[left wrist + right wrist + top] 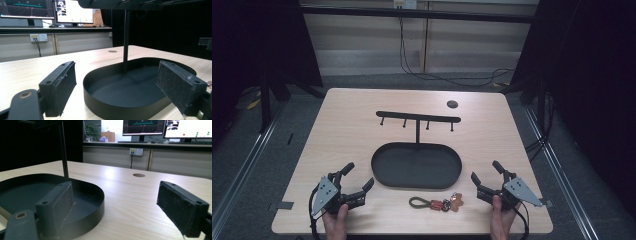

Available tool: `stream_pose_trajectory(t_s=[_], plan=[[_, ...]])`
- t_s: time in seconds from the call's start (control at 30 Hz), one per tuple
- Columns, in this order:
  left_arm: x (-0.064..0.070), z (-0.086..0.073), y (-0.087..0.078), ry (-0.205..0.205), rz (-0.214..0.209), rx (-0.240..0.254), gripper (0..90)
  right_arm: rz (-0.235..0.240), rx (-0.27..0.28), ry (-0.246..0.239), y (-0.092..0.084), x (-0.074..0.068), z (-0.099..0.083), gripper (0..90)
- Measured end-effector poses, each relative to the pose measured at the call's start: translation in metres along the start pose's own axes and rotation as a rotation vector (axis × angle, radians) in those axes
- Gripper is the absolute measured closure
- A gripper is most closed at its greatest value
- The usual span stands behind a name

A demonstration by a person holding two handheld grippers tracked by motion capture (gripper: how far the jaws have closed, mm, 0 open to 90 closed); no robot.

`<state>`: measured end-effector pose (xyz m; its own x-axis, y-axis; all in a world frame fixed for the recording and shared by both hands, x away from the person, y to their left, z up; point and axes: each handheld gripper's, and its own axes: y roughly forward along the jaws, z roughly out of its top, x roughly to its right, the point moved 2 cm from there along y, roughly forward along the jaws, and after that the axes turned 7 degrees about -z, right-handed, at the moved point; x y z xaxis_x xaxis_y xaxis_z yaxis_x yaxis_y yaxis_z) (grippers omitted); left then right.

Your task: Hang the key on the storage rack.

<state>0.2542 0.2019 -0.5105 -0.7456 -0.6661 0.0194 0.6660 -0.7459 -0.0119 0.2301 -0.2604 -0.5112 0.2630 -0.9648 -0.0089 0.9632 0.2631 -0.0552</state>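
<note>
A keychain (pixel 437 203) with a green loop, a red piece and a brown charm lies near the table's front edge, between my two grippers. Behind it stands a black oval tray (pixel 377 172) with a thin post carrying a hook bar (pixel 418 117). My left gripper (pixel 358 175) rests at the front left, open and holding nothing, pointing toward the tray. At the front right my right gripper (pixel 485 171) is open too, with bare jaws. In the left gripper view the gripper (pixel 117 75) frames the tray wall (pixel 112 107). In the right gripper view the gripper (pixel 116 195) has the tray (pixel 97 205) to its left.
The wooden table (pixel 347 125) has a round hole (pixel 452 104) at the back right. The rack's post (pixel 125 37) rises from the tray's far side. Monitors and a wall socket stand beyond the table. Dark frame posts flank the table.
</note>
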Motion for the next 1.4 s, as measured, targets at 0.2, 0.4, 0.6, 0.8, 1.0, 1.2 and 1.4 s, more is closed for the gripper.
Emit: stream_pose_trajectory(t_s=[0.2,0.4,0.6,0.8,1.0,1.2,1.4], plan=[[0.000,0.000,0.000,0.009,0.004,-0.006,15.6,-0.011,-0.037,0.032,0.003,0.004,0.001,13.8],[0.000,0.000,0.000,-0.001,0.006,-0.001,15.6,-0.021,-0.067,0.023,0.004,0.003,0.001,23.9],[0.000,0.000,0.000,0.009,0.001,-0.004,15.6,-0.002,-0.115,0.011,0.007,-0.002,0.002,32.2],[0.000,0.000,0.000,0.009,0.001,-0.005,15.6,0.079,-0.151,0.024,0.008,-0.011,0.011,44.9],[0.000,0.000,0.000,0.009,-0.002,-0.004,15.6,0.182,-0.228,0.014,0.006,-0.019,0.019,52.6],[0.000,0.000,0.000,0.008,-0.001,-0.004,15.6,0.261,-0.336,-0.016,0.014,-0.034,0.031,45.4],[0.000,0.000,0.000,0.007,-0.002,-0.007,15.6,0.308,-0.349,-0.042,0.021,-0.046,0.039,52.3]])
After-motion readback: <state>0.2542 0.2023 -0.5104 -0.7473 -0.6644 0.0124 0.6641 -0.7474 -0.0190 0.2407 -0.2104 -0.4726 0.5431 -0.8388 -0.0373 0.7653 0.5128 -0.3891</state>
